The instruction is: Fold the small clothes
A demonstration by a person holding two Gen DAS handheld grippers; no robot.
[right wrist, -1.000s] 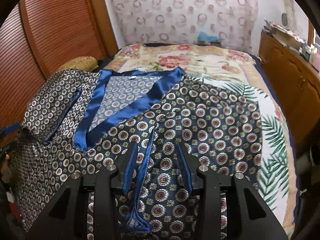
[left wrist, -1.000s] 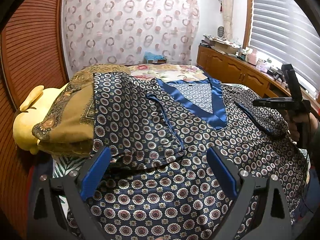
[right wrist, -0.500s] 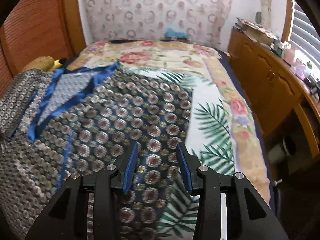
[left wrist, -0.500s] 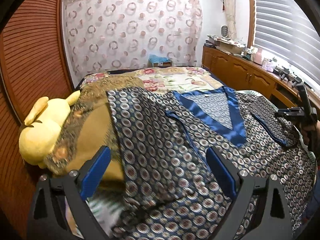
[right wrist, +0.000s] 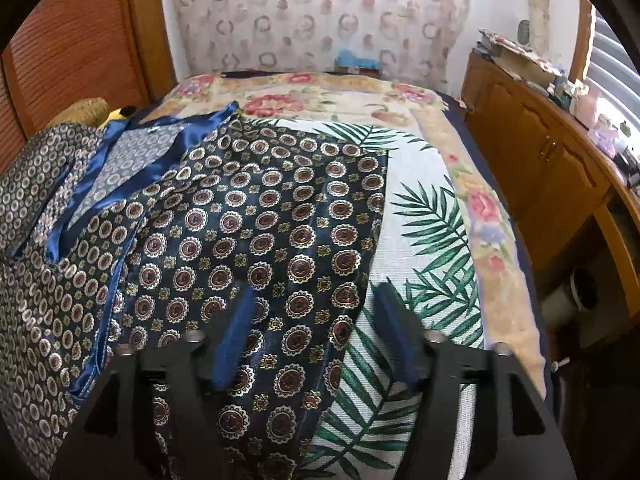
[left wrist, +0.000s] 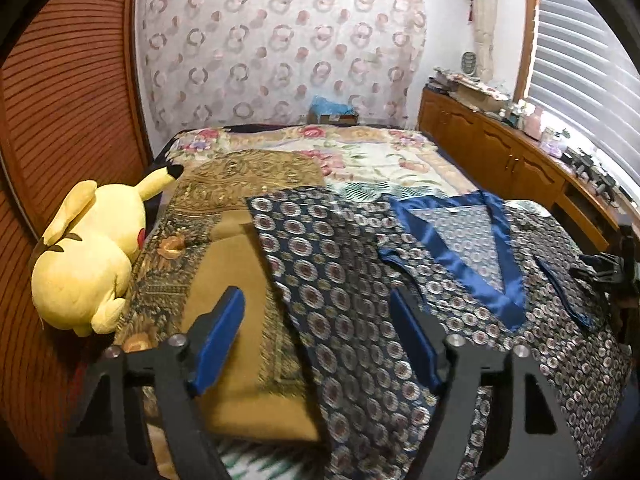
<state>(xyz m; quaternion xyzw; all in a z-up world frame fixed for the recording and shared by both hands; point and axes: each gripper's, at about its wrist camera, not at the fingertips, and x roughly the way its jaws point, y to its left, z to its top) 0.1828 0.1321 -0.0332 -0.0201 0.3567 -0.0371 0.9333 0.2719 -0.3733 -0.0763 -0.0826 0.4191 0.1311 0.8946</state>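
A dark navy satin top (left wrist: 340, 280) with round medallions and a blue V-neck trim (left wrist: 456, 256) lies spread flat on the bed. My left gripper (left wrist: 316, 324) hovers over the top's left edge, where the cloth overlaps a gold-brown pillow (left wrist: 228, 264). Its jaws are closing, and the blue pads (left wrist: 220, 328) stand apart from the cloth. My right gripper (right wrist: 316, 320) hangs over the right edge of the top (right wrist: 260, 220). Its jaws are opening, with the hem between them but not pinched. The right gripper (left wrist: 604, 272) also shows at the far right of the left wrist view.
A yellow plush toy (left wrist: 88, 256) lies left of the pillow against a slatted wooden door (left wrist: 68, 112). The floral and palm-leaf bedspread (right wrist: 432, 216) shows right of the top. A wooden cabinet (right wrist: 540, 140) with clutter on it runs along the right side under window blinds.
The left gripper slid left from over the top's middle to its left edge, and its jaws narrowed. The right gripper moved right, off the blue trim to the right hem, and widened.
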